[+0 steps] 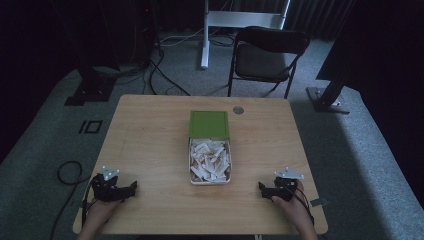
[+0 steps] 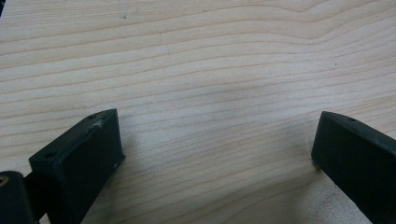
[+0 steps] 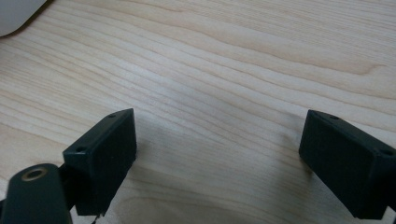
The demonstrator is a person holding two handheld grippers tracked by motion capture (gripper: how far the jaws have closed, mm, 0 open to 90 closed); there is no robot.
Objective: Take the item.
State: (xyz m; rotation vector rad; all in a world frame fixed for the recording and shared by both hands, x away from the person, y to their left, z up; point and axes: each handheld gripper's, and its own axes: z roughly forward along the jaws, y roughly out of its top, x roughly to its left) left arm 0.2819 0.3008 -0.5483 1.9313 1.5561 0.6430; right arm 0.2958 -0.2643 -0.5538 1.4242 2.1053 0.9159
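**Both grippers parked wide, box of paper slips waiting mid-desk**

Down at the lower left of the high view, left gripper (image 1: 131, 186) resting on the desk (image 1: 150, 145), jaws spread wide with nothing between them but bare wood grain in the left gripper view. Mirrored at the lower right, right gripper (image 1: 261, 186), jaws likewise spread and empty, pointing inward across the boards.

Dead centre of the frame, well apart from both grippers: an open white box (image 1: 190, 165) heaped with pale paper slips (image 1: 210, 160), its green lid (image 1: 209, 123) lying flat just behind, touching or nearly touching the far rim. A pale rounded corner at the upper left of the right gripper view (image 3: 16, 14), probably that same box.

Handling, as a judgement: slips look light, thin and floppy, loosely tangled, so a pinch likely lifts several at once or lets one slide free. Best bite probably on an end sticking up from the heap, jaws closing across the flat faces. Box itself looks light enough to skid when nudged; a hold on the side wall with one gripper would steady it. Lid looks stiff and flat, awkward to lift off the wood except by an edge.

Small round grey disc (image 1: 238, 110) near the far edge, out of the way.
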